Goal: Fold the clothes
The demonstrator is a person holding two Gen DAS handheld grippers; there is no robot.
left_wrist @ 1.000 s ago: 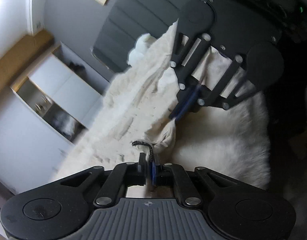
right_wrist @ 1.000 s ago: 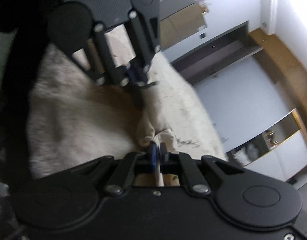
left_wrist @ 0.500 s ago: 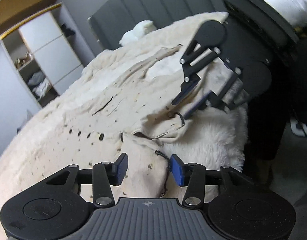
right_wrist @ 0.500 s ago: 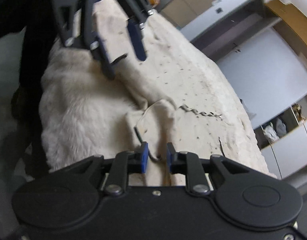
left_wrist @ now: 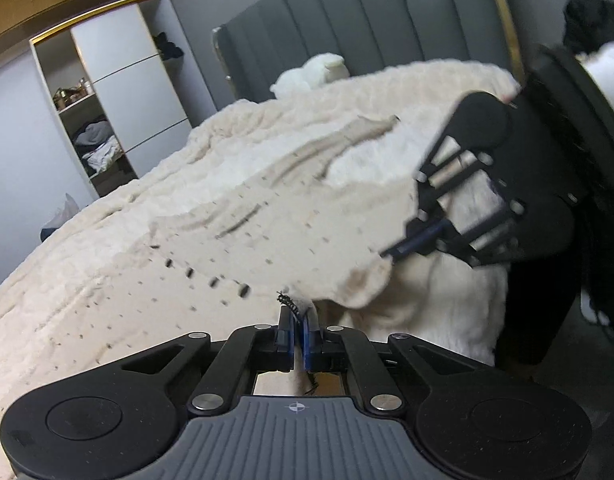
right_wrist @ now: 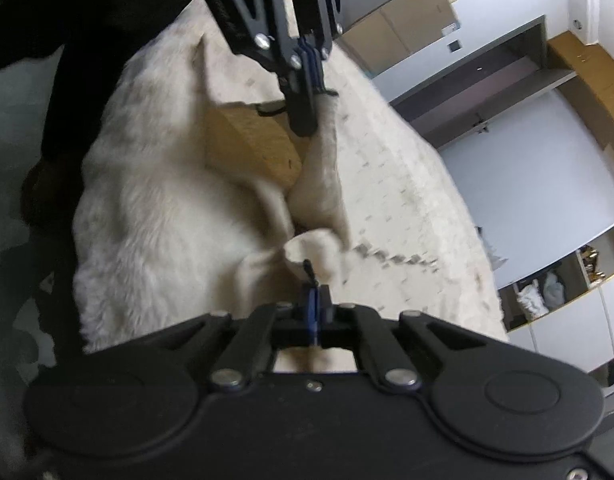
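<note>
Left gripper (left_wrist: 294, 322) clamped on hem of cream garment (left_wrist: 267, 216), beside a black drawstring (left_wrist: 287, 300). Right gripper (left_wrist: 391, 251) pinched tight on same hem, a little further along. Garment spread over fluffy white blanket (left_wrist: 439, 304) on bed. Behind: grey headboard (left_wrist: 347, 20), then open shelf unit (left_wrist: 95, 120).

Ahead: the grey headboard (left_wrist: 347, 20) and a white pillow (left_wrist: 311, 74) closed off the bed's far end.
Left side: a shelf unit (left_wrist: 107, 100) stood beyond the bed.
Between grippers: lifted cream garment (left_wrist: 267, 216) filled the gap.
</note>
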